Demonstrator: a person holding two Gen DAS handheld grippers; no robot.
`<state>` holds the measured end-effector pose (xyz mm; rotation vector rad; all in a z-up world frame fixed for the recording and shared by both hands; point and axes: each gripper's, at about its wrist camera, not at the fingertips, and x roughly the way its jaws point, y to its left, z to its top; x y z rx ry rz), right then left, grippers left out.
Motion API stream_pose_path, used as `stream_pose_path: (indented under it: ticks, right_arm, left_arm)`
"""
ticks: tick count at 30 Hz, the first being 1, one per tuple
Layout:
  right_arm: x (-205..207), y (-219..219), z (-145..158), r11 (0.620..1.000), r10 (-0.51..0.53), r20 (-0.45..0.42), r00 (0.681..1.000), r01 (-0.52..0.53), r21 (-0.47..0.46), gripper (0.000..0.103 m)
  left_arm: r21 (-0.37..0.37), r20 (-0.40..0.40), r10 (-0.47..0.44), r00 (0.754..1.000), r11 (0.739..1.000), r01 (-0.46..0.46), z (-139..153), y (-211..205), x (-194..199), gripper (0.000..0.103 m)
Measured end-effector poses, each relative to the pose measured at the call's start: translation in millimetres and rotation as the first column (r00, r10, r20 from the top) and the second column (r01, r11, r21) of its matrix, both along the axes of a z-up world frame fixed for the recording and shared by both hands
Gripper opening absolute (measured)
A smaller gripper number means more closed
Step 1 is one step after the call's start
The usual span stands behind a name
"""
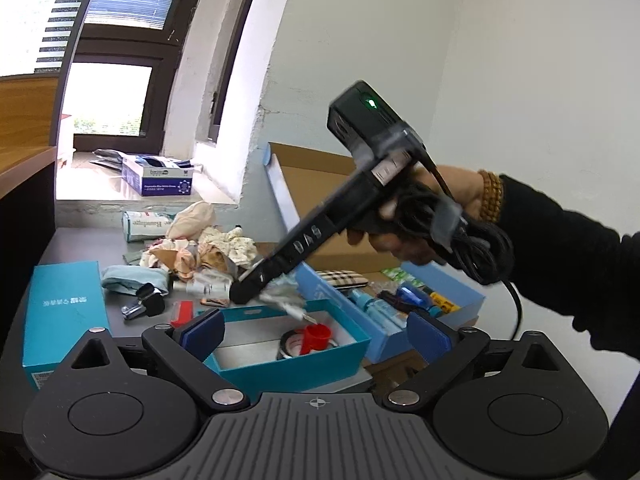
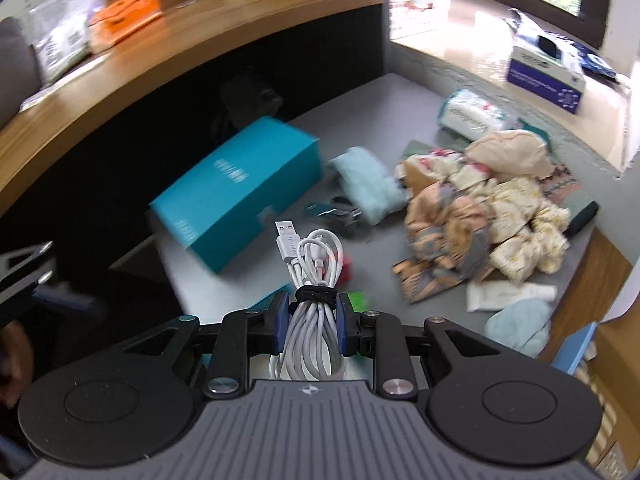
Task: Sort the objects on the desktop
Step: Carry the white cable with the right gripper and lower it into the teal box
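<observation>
My right gripper (image 2: 312, 320) is shut on a bundled white USB cable (image 2: 310, 272) tied with a black band, held in the air above the grey desk (image 2: 380, 96). In the left wrist view a hand holds that right gripper (image 1: 245, 294) tilted down over an open teal box (image 1: 296, 360), with the blurred cable (image 1: 285, 301) at its tip. The teal box holds a tape roll (image 1: 289, 346) and a red cup (image 1: 316, 336). My left gripper (image 1: 314, 332) stands open just before this box, nothing between its fingers.
A closed teal box (image 2: 240, 188) lies at the desk's left. A pile of cloths (image 2: 480, 216), a white tube (image 2: 508, 294) and a black stapler (image 1: 142, 306) are scattered about. A blue box (image 1: 460, 294) of small items and a cardboard box (image 1: 320, 184) stand to the right.
</observation>
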<state>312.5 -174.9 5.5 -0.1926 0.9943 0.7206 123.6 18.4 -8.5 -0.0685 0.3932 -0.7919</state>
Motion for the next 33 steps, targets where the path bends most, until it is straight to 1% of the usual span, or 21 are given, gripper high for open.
stream_pose_path:
  ticks: [1, 4, 11, 13, 17, 20, 24, 27, 30, 33]
  right_arm:
    - [-5.2, 0.8, -0.6, 1.0, 0.008, -0.008, 1.0, -0.008, -0.005, 0.028]
    - [-18.8, 3.2, -4.1, 0.998, 0.034, -0.02, 0.999, -0.035, -0.047, 0.028]
    - [-25.6, 4.9, -15.4, 0.994, 0.019, -0.054, 0.998, -0.025, -0.109, 0.028]
    - [-25.5, 11.1, -19.7, 0.988, 0.027, -0.057, 0.998, -0.035, -0.15, 0.028]
    - [-22.6, 23.7, -26.6, 0.968, 0.082, -0.065, 0.994, -0.095, -0.233, 0.027]
    - [-20.3, 34.5, -27.7, 0.94, 0.145, -0.072, 0.987, -0.16, -0.302, 0.027]
    - [-14.1, 53.9, -35.7, 0.885, 0.212, -0.116, 0.97, -0.241, -0.398, 0.027]
    - [-12.6, 68.0, -43.9, 0.844, 0.263, -0.133, 0.956, -0.294, -0.448, 0.027]
    - [-13.2, 76.2, -51.1, 0.814, 0.297, -0.147, 0.943, -0.331, -0.478, 0.027]
    - [-17.8, 78.0, -53.7, 0.794, 0.331, -0.147, 0.932, -0.36, -0.49, 0.027]
  left_arm:
    - [-0.003, 0.0, -0.002, 1.0, 1.0, 0.002, 0.7, 0.4, -0.9, 0.103]
    - [-0.011, -0.001, -0.007, 1.0, 1.0, 0.007, 2.7, 1.7, -3.7, 0.103]
    - [-0.006, 0.016, -0.018, 1.0, 1.0, 0.018, 6.2, 0.2, -10.3, 0.103]
    - [0.003, 0.031, -0.018, 0.999, 1.0, 0.018, 7.5, -0.5, -12.8, 0.103]
    - [0.023, 0.052, -0.008, 0.999, 1.0, 0.007, 8.2, 0.4, -17.6, 0.103]
    - [0.019, 0.048, -0.006, 0.999, 1.0, 0.005, 8.5, 2.0, -17.6, 0.103]
    - [0.017, 0.049, 0.0, 0.999, 1.0, 0.0, 8.9, 2.9, -17.8, 0.103]
    - [0.025, 0.057, 0.004, 0.998, 1.0, -0.006, 9.1, 3.5, -17.7, 0.103]
    - [0.025, 0.057, 0.012, 0.998, 1.0, -0.014, 8.9, 6.4, -18.1, 0.103]
    - [0.019, 0.05, 0.014, 0.999, 1.0, -0.015, 9.0, 7.3, -15.9, 0.103]
